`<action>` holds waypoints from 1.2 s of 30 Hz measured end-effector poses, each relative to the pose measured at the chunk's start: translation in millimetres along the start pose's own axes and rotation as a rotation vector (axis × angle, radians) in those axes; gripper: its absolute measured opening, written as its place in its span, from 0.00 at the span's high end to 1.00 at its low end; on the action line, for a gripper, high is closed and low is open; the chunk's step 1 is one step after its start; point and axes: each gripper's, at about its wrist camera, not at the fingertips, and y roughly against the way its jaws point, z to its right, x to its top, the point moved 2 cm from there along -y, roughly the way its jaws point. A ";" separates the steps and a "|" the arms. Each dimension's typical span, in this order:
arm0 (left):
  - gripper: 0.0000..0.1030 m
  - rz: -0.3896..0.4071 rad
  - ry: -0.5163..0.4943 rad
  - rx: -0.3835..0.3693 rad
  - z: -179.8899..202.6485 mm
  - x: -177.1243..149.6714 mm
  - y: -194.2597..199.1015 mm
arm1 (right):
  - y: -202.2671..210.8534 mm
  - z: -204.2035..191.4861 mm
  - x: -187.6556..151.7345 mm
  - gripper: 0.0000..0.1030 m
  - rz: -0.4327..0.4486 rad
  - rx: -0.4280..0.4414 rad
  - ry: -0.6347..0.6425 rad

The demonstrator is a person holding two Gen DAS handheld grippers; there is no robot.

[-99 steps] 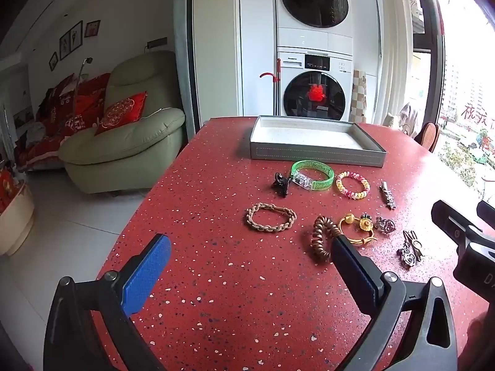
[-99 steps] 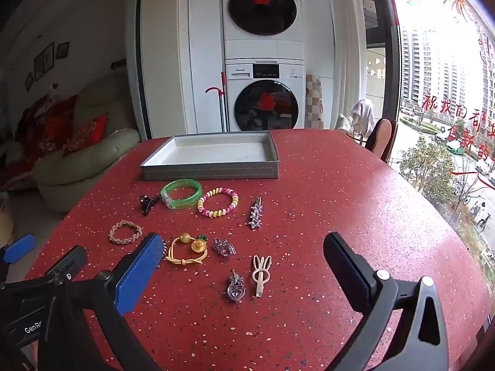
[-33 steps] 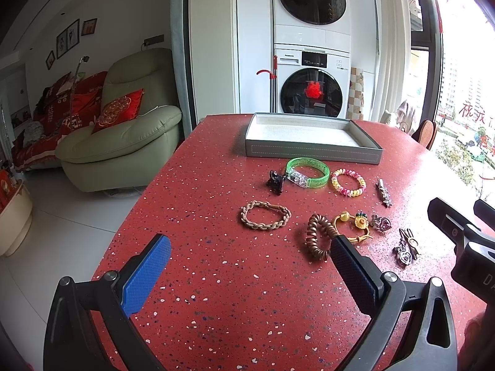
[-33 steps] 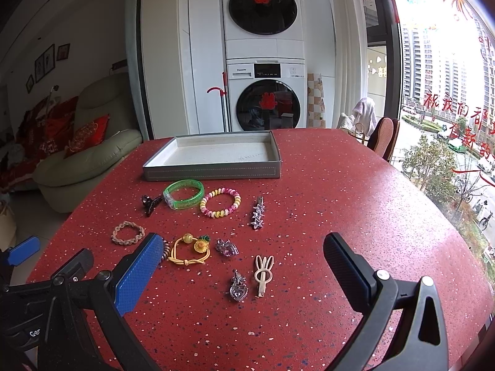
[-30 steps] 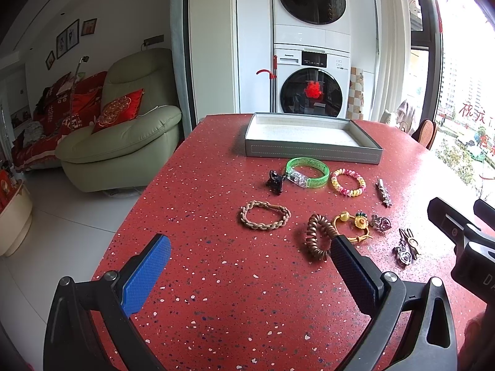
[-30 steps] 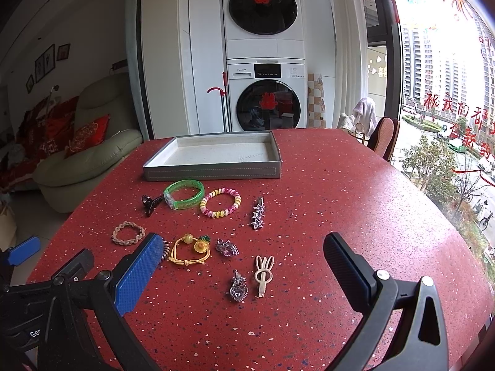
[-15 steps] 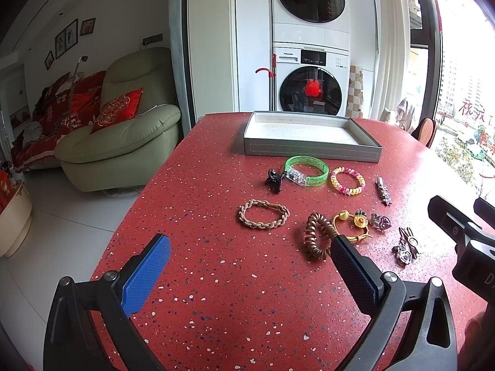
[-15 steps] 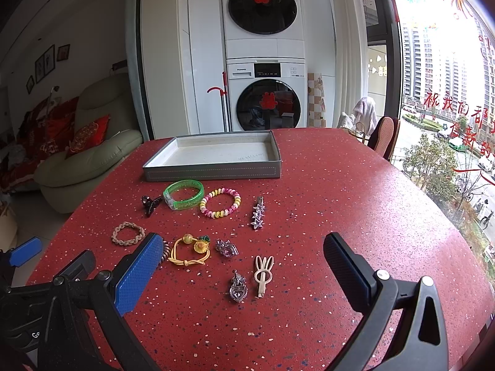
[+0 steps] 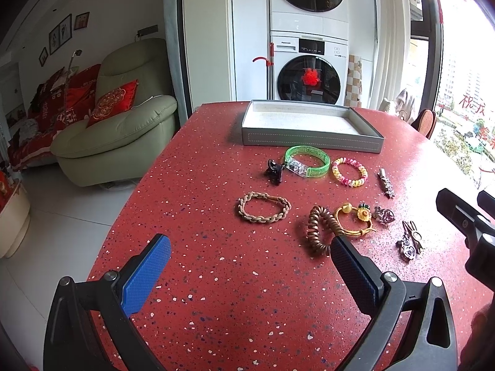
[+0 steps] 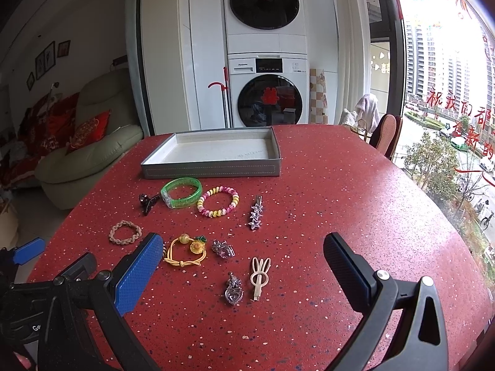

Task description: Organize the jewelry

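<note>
Both the left claw (image 9: pixel 247 266) and the right claw (image 10: pixel 243 261) hang spread wide and empty above the near edge of the red worktop (image 10: pixel 355 198), while the jewelry lies loose between them and the empty gray tray (image 10: pixel 213 167) toward the far edge. The silver heart charm (image 10: pixel 234 289) and the cream rabbit clip (image 10: pixel 260 273) lie just beside each other, so a wide pinch could catch both or flick one off. From the left wrist the brown coil hair tie (image 9: pixel 318 228) is partly hidden by a finger, and that charm reads only as a blurred tangle.
</note>
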 end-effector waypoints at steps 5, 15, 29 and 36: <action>0.00 -0.052 -0.017 -0.022 -11.0 18.8 -19.8 | -19.2 27.2 5.8 0.00 -0.106 -0.054 -0.039; 0.00 -0.226 0.060 -0.061 -31.2 35.9 -83.3 | -60.9 59.9 -16.6 0.12 -0.330 -0.066 -0.085; 0.04 -0.370 0.013 -0.074 -13.0 30.9 -119.0 | -76.0 23.2 -32.3 0.40 -0.412 -0.038 0.046; 0.41 -0.348 -0.032 -0.111 -4.3 34.3 -115.3 | -73.4 21.1 -29.4 0.80 -0.421 0.000 0.039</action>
